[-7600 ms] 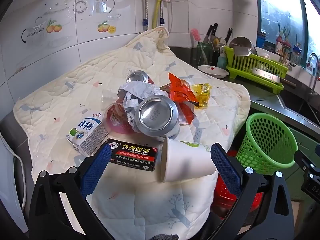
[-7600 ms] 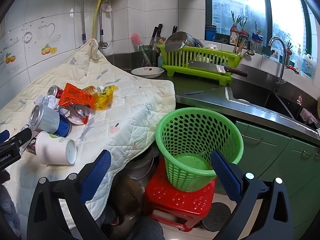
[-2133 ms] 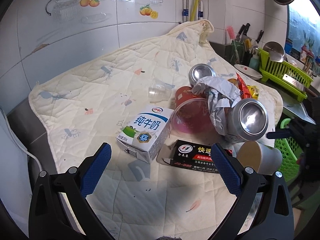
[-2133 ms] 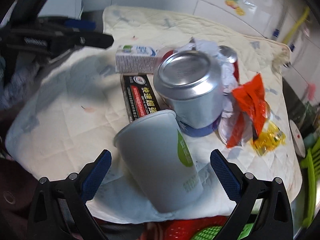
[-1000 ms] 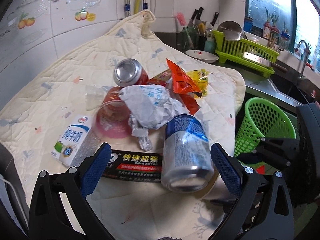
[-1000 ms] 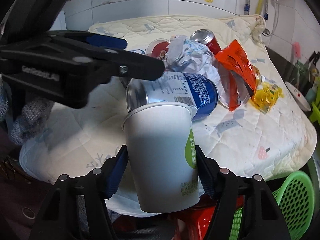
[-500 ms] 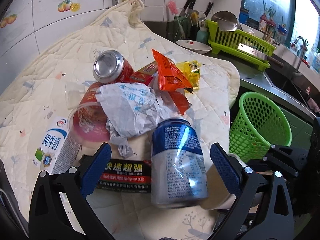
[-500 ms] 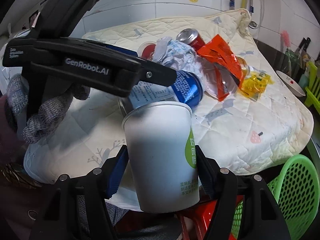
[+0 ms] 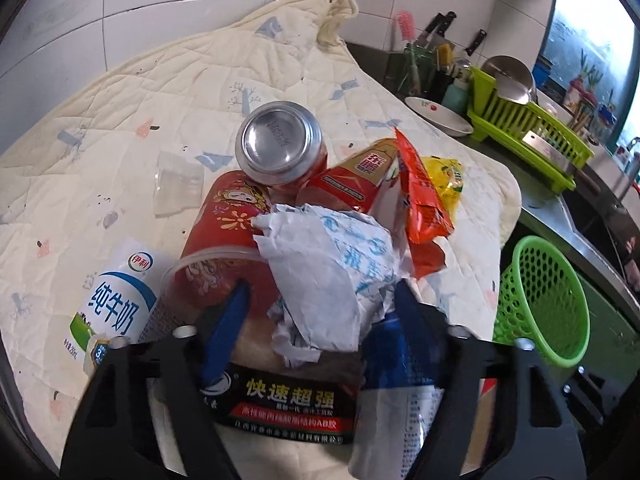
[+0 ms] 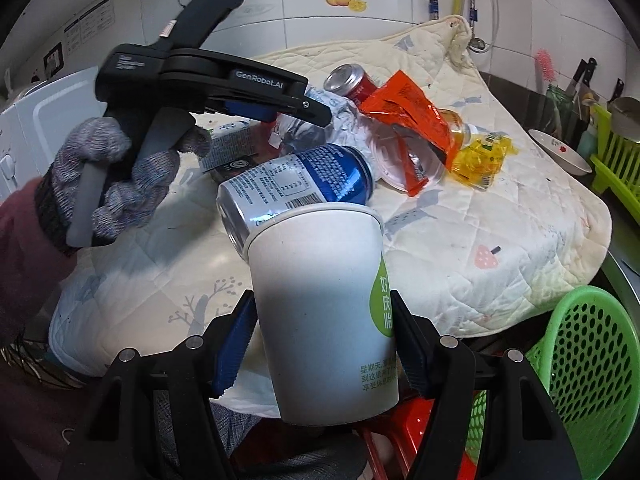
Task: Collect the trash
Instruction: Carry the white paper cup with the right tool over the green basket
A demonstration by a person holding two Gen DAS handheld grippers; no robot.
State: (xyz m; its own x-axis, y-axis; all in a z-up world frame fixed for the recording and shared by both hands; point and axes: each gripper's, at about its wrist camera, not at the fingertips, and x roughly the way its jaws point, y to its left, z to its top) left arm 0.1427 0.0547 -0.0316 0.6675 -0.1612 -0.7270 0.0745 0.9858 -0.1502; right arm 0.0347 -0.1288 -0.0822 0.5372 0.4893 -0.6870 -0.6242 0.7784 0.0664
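Observation:
On a quilted cloth (image 9: 120,128) lies a pile of trash. My left gripper (image 9: 320,290) is over it, its jaws closing around a crumpled white paper (image 9: 332,256); a gap still shows at the left pad (image 9: 228,324). A blue can (image 9: 396,392) lies under the right finger. In the right wrist view my right gripper (image 10: 320,300) is shut on a white paper cup (image 10: 320,308), held upright just in front of the blue can (image 10: 304,184). A gloved hand (image 10: 116,172) holds the left gripper (image 10: 296,108) above the pile.
A green basket (image 9: 540,304) (image 10: 592,360) stands on a red stool (image 10: 384,440) right of the cloth. The pile also has a red can (image 9: 280,144), orange wrapper (image 9: 420,192), red cup (image 9: 228,232), milk carton (image 9: 116,304) and black box (image 9: 288,404). A dish rack (image 9: 532,128) sits behind.
My left gripper has moved forward past the blue can to the crumpled paper, and its jaws have narrowed. The right gripper still holds the cup, shifted slightly.

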